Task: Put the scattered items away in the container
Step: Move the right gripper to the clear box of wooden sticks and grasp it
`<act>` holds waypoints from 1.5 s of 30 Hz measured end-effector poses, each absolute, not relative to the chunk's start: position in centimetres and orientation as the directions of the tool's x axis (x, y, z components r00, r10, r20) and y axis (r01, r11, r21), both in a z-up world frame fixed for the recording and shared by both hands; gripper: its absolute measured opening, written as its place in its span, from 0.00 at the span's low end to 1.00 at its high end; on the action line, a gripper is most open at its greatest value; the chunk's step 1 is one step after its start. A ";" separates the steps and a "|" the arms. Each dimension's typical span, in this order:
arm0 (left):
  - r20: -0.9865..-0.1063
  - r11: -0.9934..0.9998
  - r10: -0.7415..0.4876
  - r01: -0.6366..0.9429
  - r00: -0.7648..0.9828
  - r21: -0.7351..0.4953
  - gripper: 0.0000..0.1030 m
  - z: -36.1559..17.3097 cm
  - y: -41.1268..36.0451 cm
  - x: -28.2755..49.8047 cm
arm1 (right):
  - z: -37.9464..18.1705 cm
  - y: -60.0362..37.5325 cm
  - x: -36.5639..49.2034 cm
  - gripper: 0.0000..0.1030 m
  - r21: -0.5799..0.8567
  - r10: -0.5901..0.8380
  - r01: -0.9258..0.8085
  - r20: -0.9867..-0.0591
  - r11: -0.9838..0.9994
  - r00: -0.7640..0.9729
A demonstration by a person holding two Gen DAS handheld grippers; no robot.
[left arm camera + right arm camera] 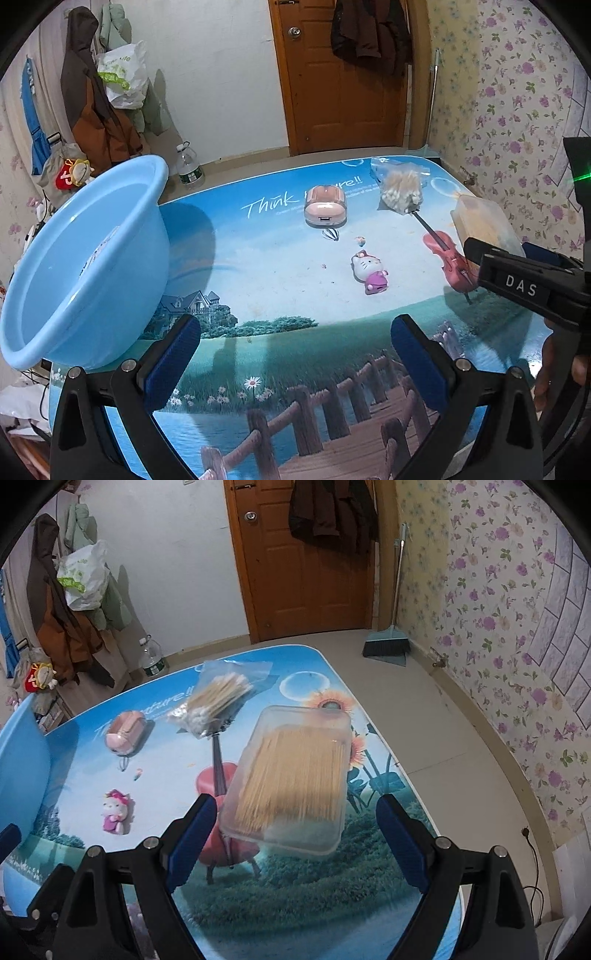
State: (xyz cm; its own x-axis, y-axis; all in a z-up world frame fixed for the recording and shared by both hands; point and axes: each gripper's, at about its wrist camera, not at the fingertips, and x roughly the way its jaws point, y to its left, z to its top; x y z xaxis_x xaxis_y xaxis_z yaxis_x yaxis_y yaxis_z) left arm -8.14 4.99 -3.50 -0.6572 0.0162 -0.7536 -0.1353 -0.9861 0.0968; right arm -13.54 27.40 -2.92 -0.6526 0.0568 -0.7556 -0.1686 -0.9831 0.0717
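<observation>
1. Blue pads line both claws, and both claws stand spread with nothing pinched.
2. Left claw (295,363) hovers over the near part of the tabletop (258,280), its pads over bare printed surface.
3. Left of this claw a light-blue basin (85,266) sits tilted at the tabletop's edge, its mouth turned toward the camera; whether it holds anything I cannot tell.
4. Ahead of the left claw lies a cat figure (369,271), and beyond that a pink case (325,206).
5. Ahead and to the right of the left claw a swab bag (400,186) rests near the far edge.
6. Right claw (295,843) is aimed down at a clear toothpick box (295,779), which lies flat on the tabletop just ahead of the fingertips and between their lines, touching neither pad.
7. Beyond the box, to the left, lies the swab bag, with the pink case further left.
8. Cat figure lies left of the right claw, well apart from the box.
9. In the left wrist view the right claw enters from the right edge, next to the box.
</observation>
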 end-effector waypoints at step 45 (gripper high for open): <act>-0.790 -0.994 0.022 -0.095 -0.613 0.045 0.78 -5.9 8.3 -13.2 | -3.9 28.3 -13.6 0.65 0.078 0.014 -0.104 -0.729 -0.991 -0.684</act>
State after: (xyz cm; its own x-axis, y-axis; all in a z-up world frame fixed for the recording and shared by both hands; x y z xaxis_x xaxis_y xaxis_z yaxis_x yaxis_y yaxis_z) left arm -13.23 8.31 -5.86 -0.6132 0.0223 -0.7896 -0.0945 -0.9945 0.0453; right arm -13.62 28.31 -3.87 -0.6839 0.0144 -0.7294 -0.1045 -0.9914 0.0783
